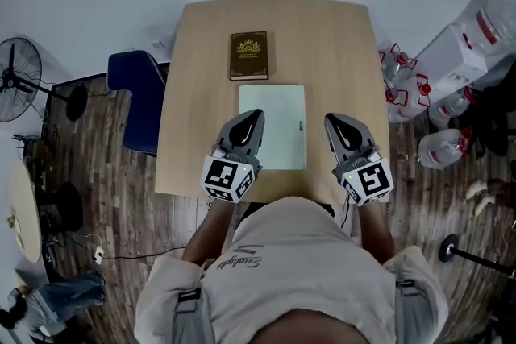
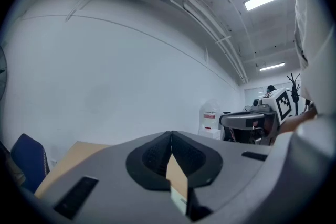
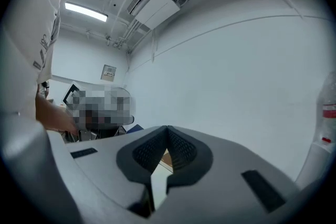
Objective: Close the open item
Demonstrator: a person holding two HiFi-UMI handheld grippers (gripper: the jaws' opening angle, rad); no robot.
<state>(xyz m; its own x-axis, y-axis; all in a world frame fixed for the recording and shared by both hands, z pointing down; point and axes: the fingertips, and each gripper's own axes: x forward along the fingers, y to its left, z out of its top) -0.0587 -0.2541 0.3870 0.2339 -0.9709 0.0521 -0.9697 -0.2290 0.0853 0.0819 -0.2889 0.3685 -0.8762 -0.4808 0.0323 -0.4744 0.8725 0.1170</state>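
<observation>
So the light wooden tabletop (image 1: 339, 52) took up most of the head view, with a dark blue chair (image 1: 141, 105) pushed against its left side. A pale green flat rectangular notebook (image 1: 278, 125) lay in the middle of the tabletop, and I honestly couldn't tell if it was open or closed. Just beyond its far edge sat a closed brown hardcover book (image 1: 248, 55) with a gold emblem. The left tool (image 1: 256, 115) hung over the notebook's left edge, and the right tool (image 1: 330, 119) was just right of it. Both had their jaws pressed together, gripping nothing.
</observation>
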